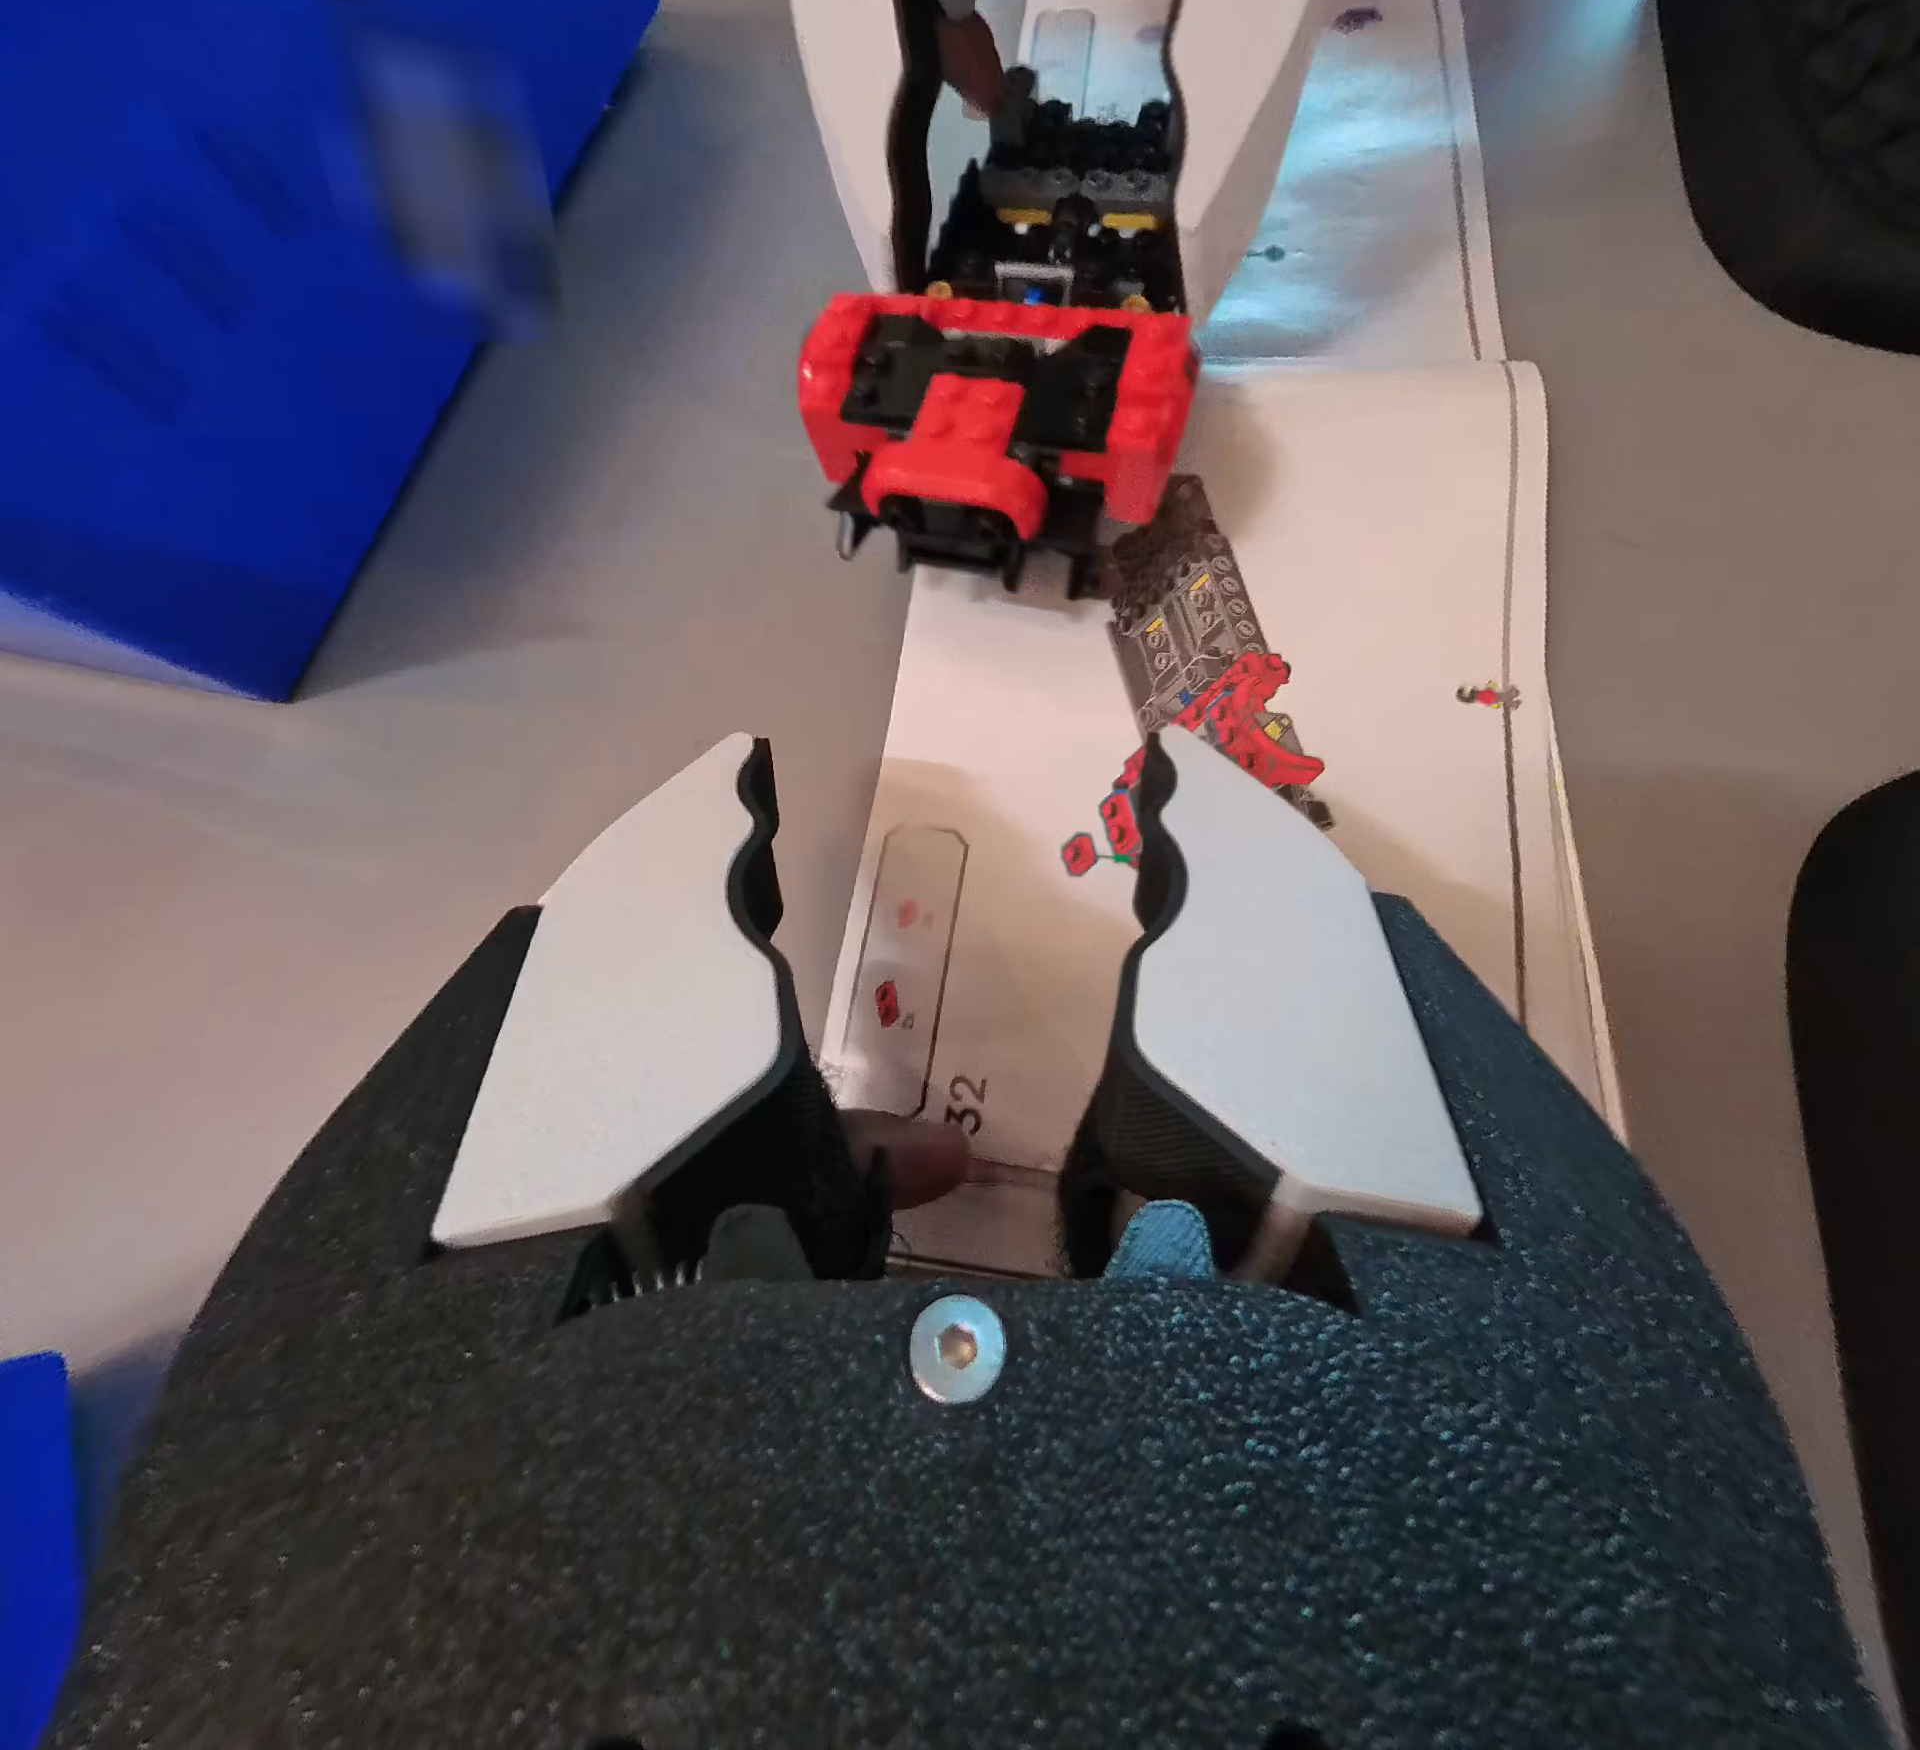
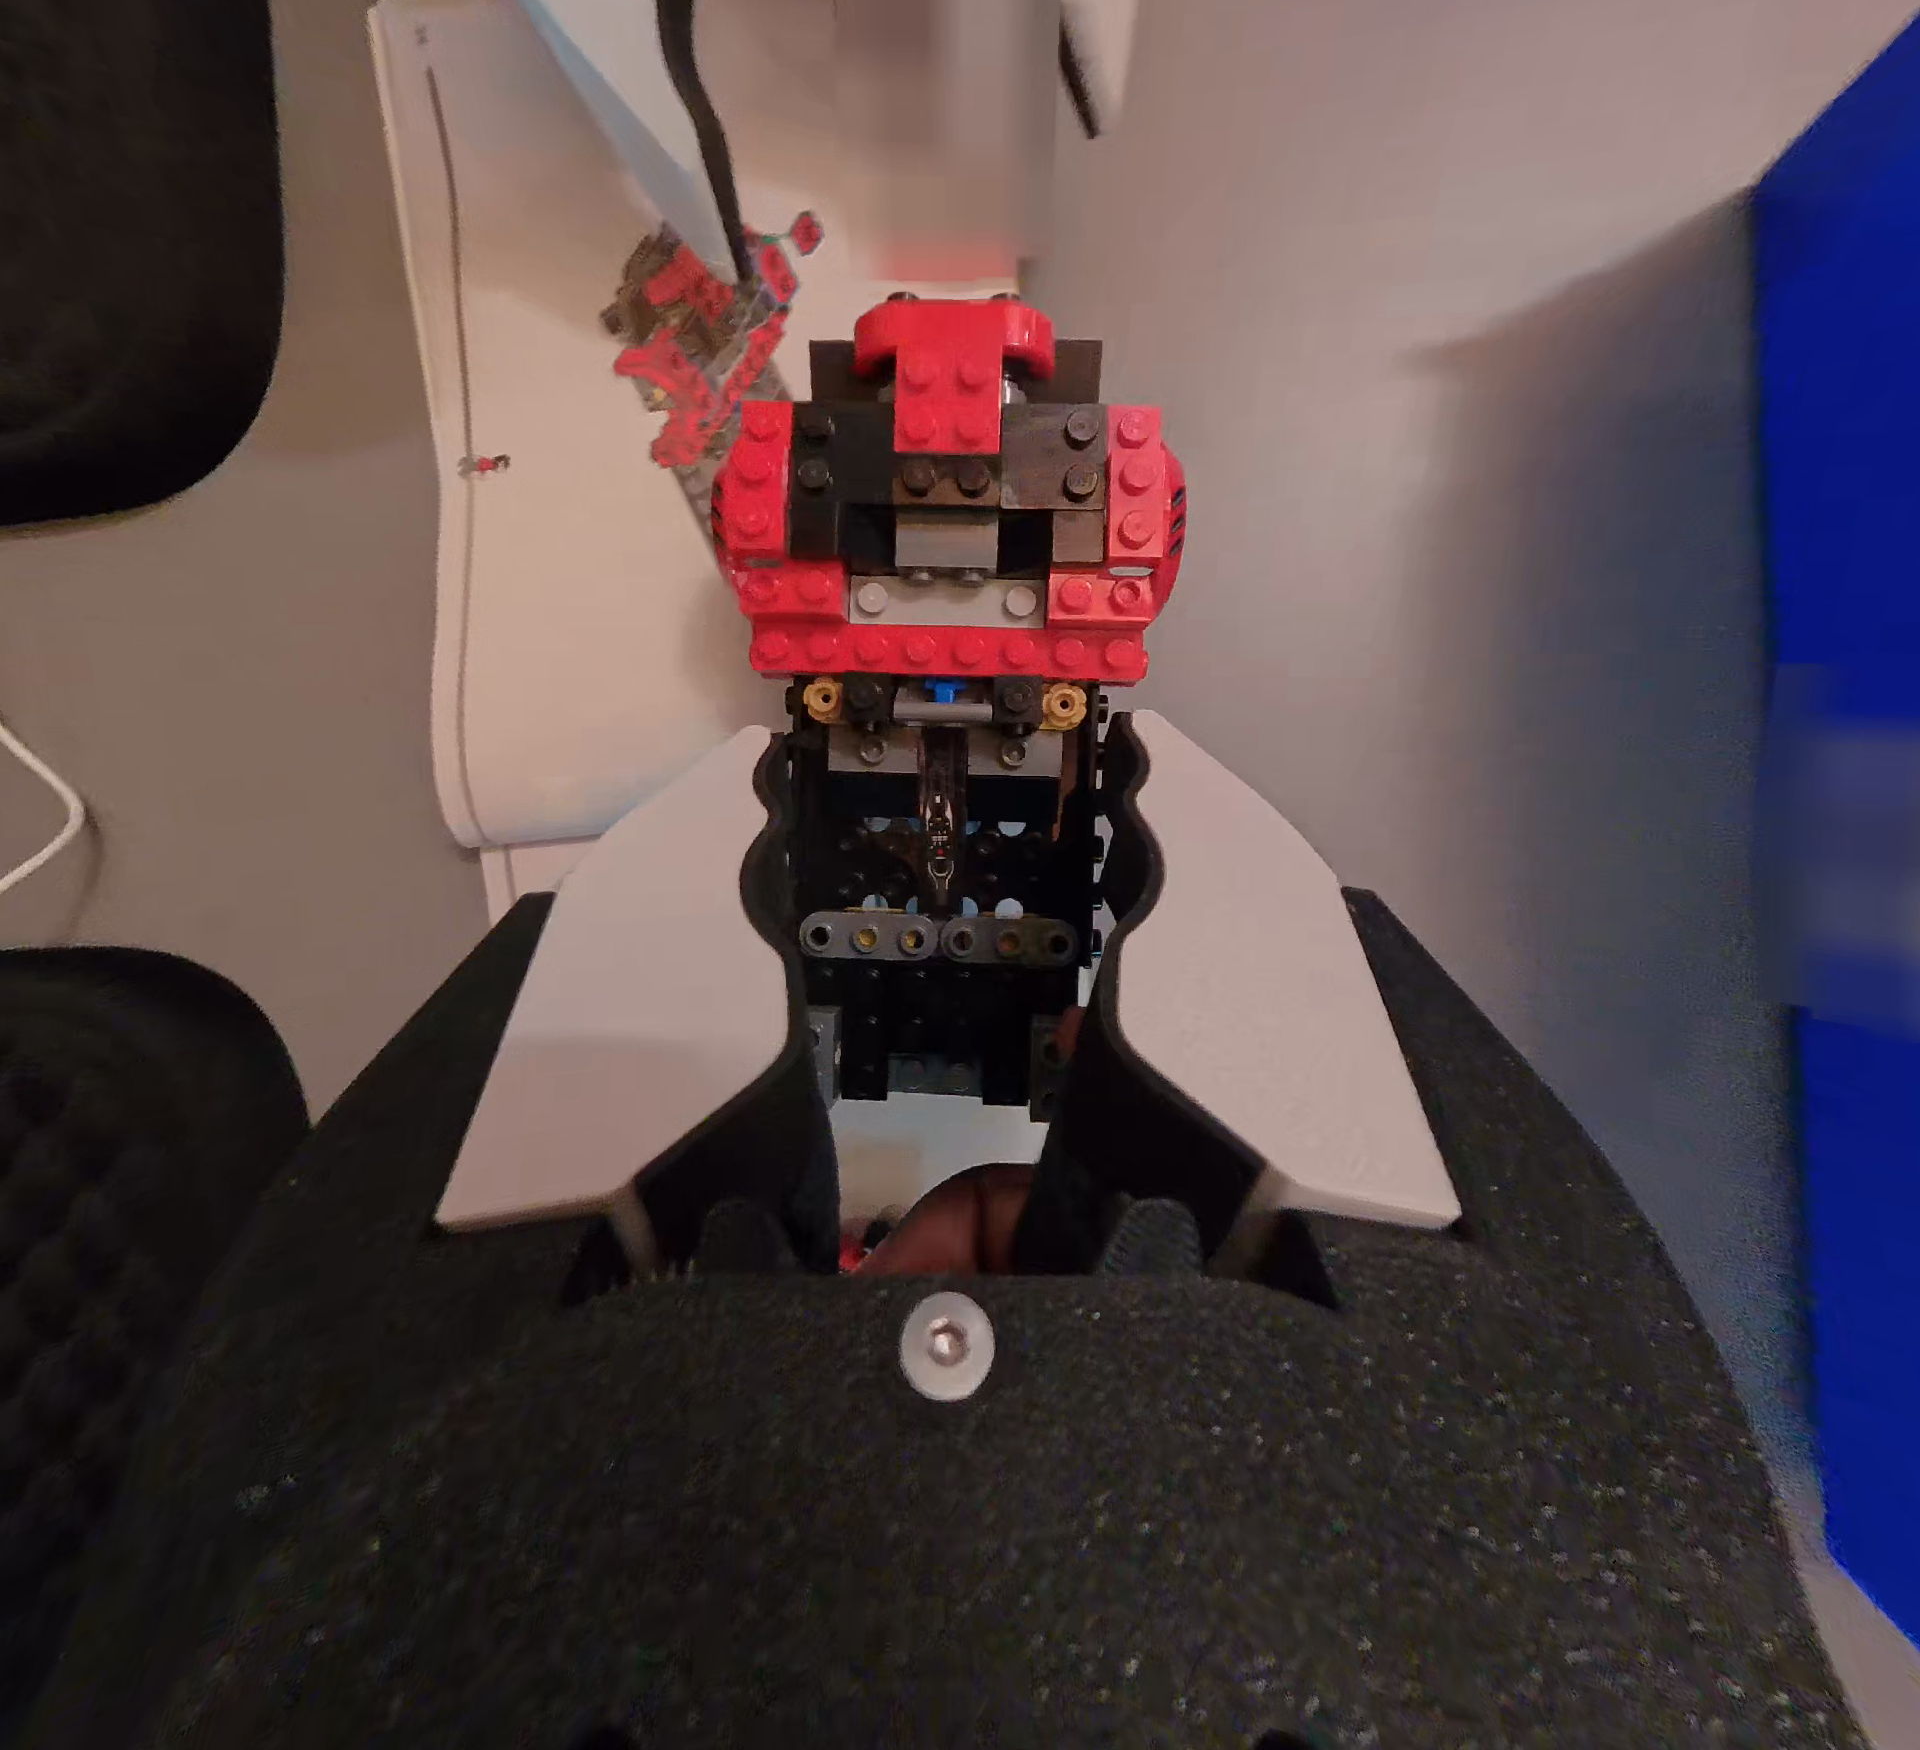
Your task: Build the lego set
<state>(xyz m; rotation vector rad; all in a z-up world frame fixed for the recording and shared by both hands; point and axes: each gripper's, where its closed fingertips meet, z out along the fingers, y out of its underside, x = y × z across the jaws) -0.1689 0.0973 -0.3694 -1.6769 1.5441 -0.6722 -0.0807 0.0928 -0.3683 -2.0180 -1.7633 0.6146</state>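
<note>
A red and black lego model (image 2: 940, 661) is clamped by its black rear frame between the fingers of my right gripper (image 2: 940, 744). Its red front sticks out past the fingertips. In the left wrist view the same model (image 1: 997, 412) hangs over the open instruction booklet (image 1: 1351, 557), with the right gripper (image 1: 1039, 287) behind it. My left gripper (image 1: 951, 755) is open and empty, facing the model's red nose from a short distance. Its fingers (image 1: 665, 952) hover above the booklet page. The left gripper (image 2: 883, 173) shows blurred at the top of the right wrist view.
A blue plastic bin (image 1: 239, 246) stands left of the booklet and shows at the right edge of the right wrist view (image 2: 1839, 557). Black rubber tyres (image 1: 1808, 90) lie on the grey table beside the booklet. A white cable (image 2: 42, 827) lies at the left.
</note>
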